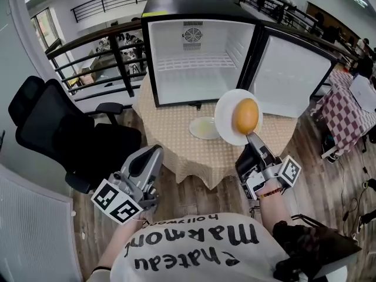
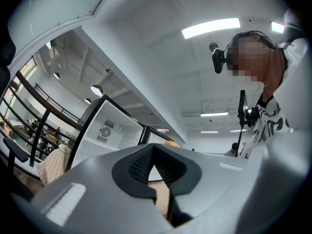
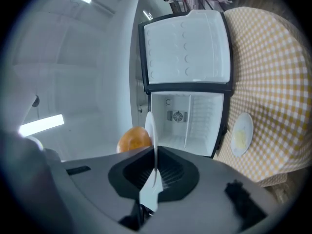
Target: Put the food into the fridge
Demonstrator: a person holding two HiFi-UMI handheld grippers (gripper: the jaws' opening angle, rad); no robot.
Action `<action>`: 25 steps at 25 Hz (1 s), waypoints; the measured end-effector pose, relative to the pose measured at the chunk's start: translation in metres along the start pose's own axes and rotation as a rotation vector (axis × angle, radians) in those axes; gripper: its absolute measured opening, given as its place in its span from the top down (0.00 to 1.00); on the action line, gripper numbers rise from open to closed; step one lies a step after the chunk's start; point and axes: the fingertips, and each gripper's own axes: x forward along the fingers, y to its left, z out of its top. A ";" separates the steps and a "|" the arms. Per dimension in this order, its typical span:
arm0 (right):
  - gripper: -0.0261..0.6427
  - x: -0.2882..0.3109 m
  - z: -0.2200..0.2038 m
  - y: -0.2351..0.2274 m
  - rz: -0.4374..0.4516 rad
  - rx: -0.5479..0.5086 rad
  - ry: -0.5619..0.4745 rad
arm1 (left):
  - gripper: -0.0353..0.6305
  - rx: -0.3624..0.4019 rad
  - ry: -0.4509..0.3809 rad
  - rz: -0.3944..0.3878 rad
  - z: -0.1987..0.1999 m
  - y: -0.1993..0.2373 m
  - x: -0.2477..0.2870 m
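A black mini fridge (image 1: 197,51) stands open on the round table (image 1: 176,145), its white inside bare. My right gripper (image 1: 251,136) is shut on the rim of a white plate (image 1: 225,121) that carries an orange-brown bun (image 1: 245,116), held up over the table's near right edge in front of the fridge. In the right gripper view the plate (image 3: 151,126) shows edge-on between the pads, with the bun (image 3: 132,139) on its left. A second plate (image 1: 205,128) with pale food lies on the cloth before the fridge. My left gripper (image 1: 151,155) hangs low at the left, shut and holding nothing.
The fridge door (image 1: 294,78) swings open to the right. A black office chair (image 1: 59,128) stands left of the table, with a dark railing (image 1: 100,46) behind it. A red checked table (image 1: 343,107) sits at the far right.
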 end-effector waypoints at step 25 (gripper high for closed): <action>0.93 0.084 0.039 -0.109 -0.199 0.054 -0.186 | 0.95 -0.100 0.135 -0.112 -0.032 0.140 0.104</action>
